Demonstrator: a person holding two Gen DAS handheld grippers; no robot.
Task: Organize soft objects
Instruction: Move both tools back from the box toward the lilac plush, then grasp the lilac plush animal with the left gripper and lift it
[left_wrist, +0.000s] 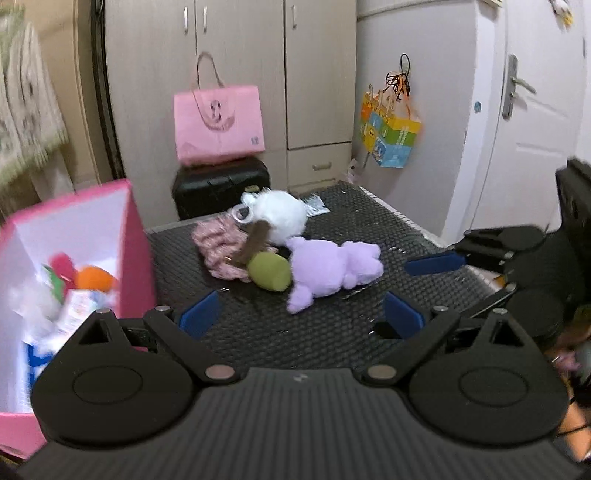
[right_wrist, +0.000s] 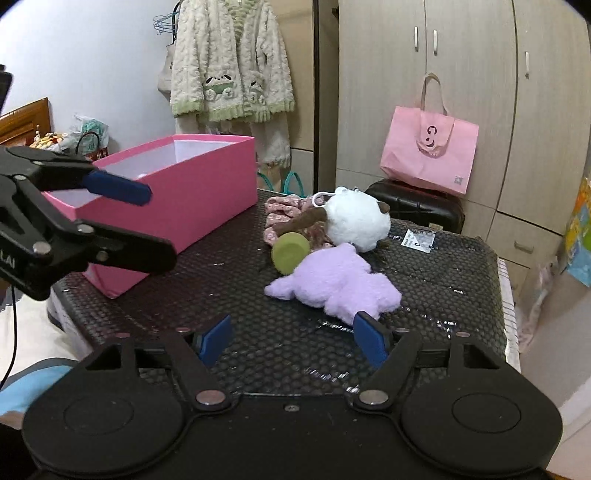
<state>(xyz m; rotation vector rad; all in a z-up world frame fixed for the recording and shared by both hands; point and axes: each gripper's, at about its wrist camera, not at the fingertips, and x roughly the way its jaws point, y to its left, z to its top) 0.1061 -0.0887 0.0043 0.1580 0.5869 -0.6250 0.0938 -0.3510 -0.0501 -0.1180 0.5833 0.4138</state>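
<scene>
A purple plush (left_wrist: 332, 271) (right_wrist: 334, 284) lies on the black mat (left_wrist: 258, 325) (right_wrist: 207, 295). Behind it lie a white round plush (left_wrist: 282, 218) (right_wrist: 358, 218), a green and brown plush (left_wrist: 269, 271) (right_wrist: 290, 251) and a pink patterned cloth (left_wrist: 218, 243) (right_wrist: 284, 210). A pink box (left_wrist: 135, 236) (right_wrist: 184, 192) at the left holds several toys (left_wrist: 92, 278). My left gripper (left_wrist: 301, 314) is open and empty, in front of the pile beside the box. My right gripper (right_wrist: 291, 338) is open and empty, just short of the purple plush.
A black case (left_wrist: 221, 184) (right_wrist: 417, 205) with a pink bag (left_wrist: 219, 122) (right_wrist: 430, 147) on it stands behind the table, against wardrobes. A paper label (right_wrist: 419, 240) lies at the mat's far right. A door (left_wrist: 535, 122) is at the right; a fleece jacket (right_wrist: 229, 62) hangs at the left.
</scene>
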